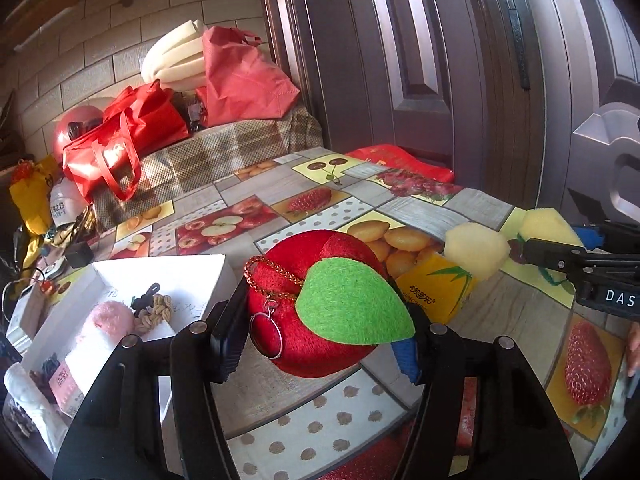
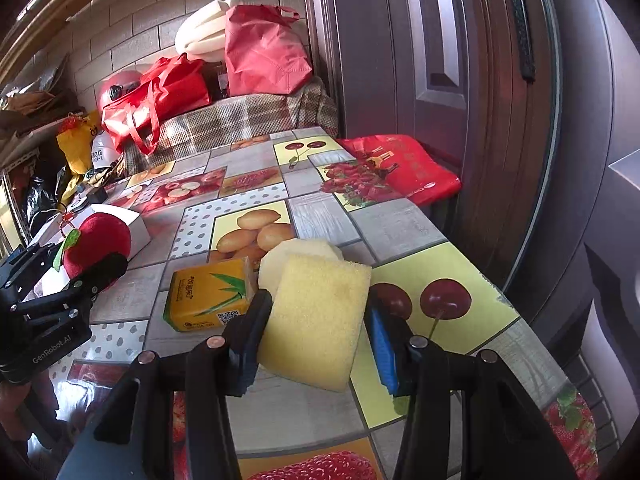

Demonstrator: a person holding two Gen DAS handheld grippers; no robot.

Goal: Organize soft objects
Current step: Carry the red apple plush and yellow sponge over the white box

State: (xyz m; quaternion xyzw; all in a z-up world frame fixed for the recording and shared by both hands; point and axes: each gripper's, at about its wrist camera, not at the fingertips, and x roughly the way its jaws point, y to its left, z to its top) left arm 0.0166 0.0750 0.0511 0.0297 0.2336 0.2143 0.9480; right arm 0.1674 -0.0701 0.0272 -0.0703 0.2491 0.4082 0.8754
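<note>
My left gripper (image 1: 324, 320) is shut on a red plush apple (image 1: 320, 320) with a green felt leaf and a key ring, held just above the table; it also shows in the right wrist view (image 2: 100, 240). My right gripper (image 2: 316, 320) is shut on a yellow sponge (image 2: 316, 320), also seen in the left wrist view (image 1: 548, 224). A pale round sponge (image 2: 296, 256) lies right behind the yellow one. A yellow tissue pack (image 2: 208, 300) lies between the two grippers. A white box (image 1: 160, 276) at the left holds a pink pompom (image 1: 112, 316), a knotted rope toy and other small items.
The table (image 2: 400, 232) wears a fruit-print oilcloth. A red bag (image 2: 404, 168) lies at its far right edge beside a brown door (image 2: 440, 40). Red bags (image 1: 128, 140) and white foam sit on a plaid-covered bench behind. Clutter lies at the far left.
</note>
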